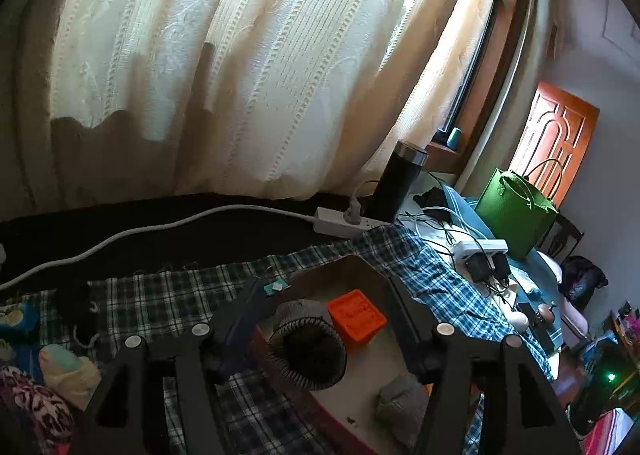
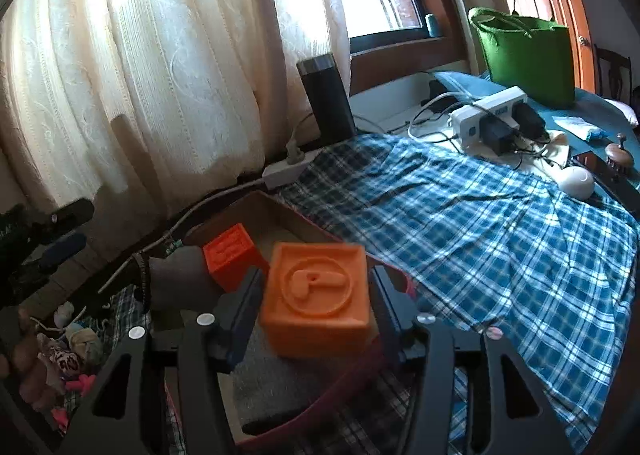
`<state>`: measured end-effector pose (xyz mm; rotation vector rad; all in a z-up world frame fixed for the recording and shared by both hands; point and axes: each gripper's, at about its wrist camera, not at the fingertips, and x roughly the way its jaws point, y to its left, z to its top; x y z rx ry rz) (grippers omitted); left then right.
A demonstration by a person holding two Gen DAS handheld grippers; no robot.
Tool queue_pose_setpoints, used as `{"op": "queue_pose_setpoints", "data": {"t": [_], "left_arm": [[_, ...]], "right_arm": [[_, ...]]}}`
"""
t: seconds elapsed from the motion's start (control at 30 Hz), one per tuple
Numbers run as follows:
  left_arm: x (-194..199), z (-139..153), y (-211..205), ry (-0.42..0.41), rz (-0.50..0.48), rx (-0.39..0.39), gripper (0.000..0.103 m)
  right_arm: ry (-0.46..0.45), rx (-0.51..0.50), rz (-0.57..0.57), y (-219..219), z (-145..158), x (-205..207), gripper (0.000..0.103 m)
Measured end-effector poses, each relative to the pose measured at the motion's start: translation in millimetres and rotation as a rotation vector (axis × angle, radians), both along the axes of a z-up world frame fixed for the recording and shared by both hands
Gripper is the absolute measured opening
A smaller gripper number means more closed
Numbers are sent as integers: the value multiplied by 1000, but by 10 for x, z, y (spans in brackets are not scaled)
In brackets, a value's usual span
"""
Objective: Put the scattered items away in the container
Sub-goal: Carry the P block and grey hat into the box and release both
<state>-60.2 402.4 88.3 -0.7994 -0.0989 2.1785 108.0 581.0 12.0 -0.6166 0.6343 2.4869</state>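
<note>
the cardboard box [image 2: 276, 211] sits on the blue plaid cloth [image 2: 480, 223] spread over the bed, near the curtain side, and it already holds things: a small orange block [image 1: 357, 319] toward the far end, a dark knitted beanie [image 1: 306, 347] lying on its side with its opening toward me, and a grey balled-up sock [image 1: 398, 401] on the bare box floor nearer my left claw [image 1: 324, 335]. my left claw hangs over the box with its jaws apart and nothing pressed between them; the beanie and the small block show in the gap but the pads do not touch them. my right claw [image 2: 316, 307] is clamped on a larger orange block [image 2: 316, 301], the face with a raised letter p in a ring turned up, one pad on each side, held above the near part of the box. in the right wrist view the small orange block and the beanie lie just behind it. off the left edge of the box a heap of socks and soft bits [image 1: 48, 383] still lies on the cloth. beyond the box a white power strip [image 1: 344, 221] with its cable runs along the curtain [image 1: 240, 67], a black tumbler [image 2: 326, 99] stands beside it, and farther along are a second strip with adapters [image 2: 492, 119] and a green felt bag [image 2: 524, 55].
</note>
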Motion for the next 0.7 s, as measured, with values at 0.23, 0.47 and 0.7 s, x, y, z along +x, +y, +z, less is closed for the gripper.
{"op": "queue_pose_setpoints", "data": {"t": [0.23, 0.47, 0.7], "left_arm": [[63, -7, -140, -24, 12, -18, 64], [103, -3, -427, -44, 53, -33, 64], [149, -25, -966, -33, 136, -72, 78]], "right_arm": [[26, 36, 9, -89, 99, 53, 59], [29, 36, 46, -209, 120, 36, 59], [35, 45, 83, -370, 137, 16, 65]]}}
